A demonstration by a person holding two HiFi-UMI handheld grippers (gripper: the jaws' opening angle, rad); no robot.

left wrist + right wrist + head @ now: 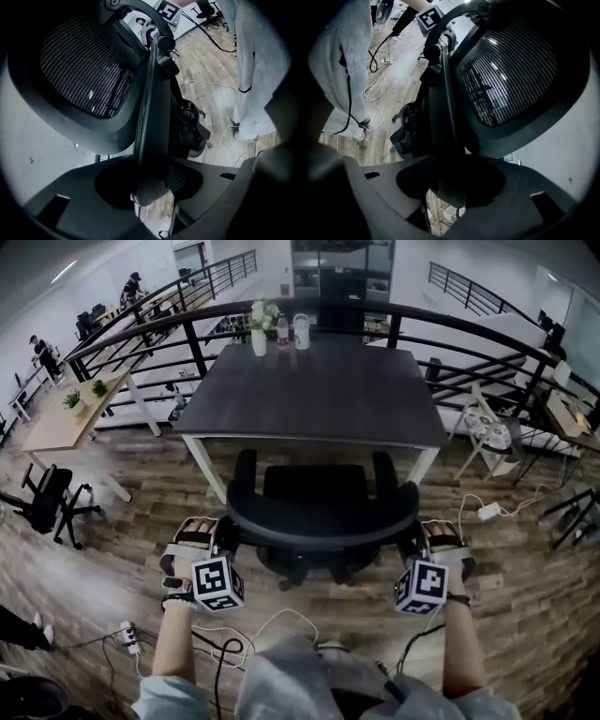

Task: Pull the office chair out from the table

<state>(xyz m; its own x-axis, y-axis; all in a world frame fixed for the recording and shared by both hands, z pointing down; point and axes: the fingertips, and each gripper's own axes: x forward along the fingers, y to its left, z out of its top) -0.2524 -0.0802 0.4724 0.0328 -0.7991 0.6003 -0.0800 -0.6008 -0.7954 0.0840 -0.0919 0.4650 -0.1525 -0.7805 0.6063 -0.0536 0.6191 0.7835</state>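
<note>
The black mesh-backed office chair [323, 512] stands on the near side of the dark grey square worktop [309, 390], facing it. Its two armrests reach to about the worktop's near edge and its curved backrest is turned toward the person. The left tongs [223, 538] are at the left end of that backrest's top rim and the right tongs [420, 538] at the right end, each carried in one of the person's hands. Seen along the left tongs [150, 187], the dark edge of the chair's back frame [150, 117] runs down between the two jaws, which are clamped on it at a wide spread. The mesh panel of the back fills the space to the left. Seen along the right tongs [454, 185], it is the mirror of that: the frame edge [445, 122] sits gripped between widely set jaws, with the mesh panel to the right. At the far edge of the worktop stand a white vase of pale flowers [260, 329], a small bottle [282, 332] and a white jug [301, 331], close together in a row. Beyond them curves a black metal railing [141, 329]. The floor is brown wood plank [141, 521], with a white power strip [129, 636] and loose cables lying near the person's feet. Away to the left are a second black swivel chair [42, 502] and a light wooden desk [70, 418].
</note>
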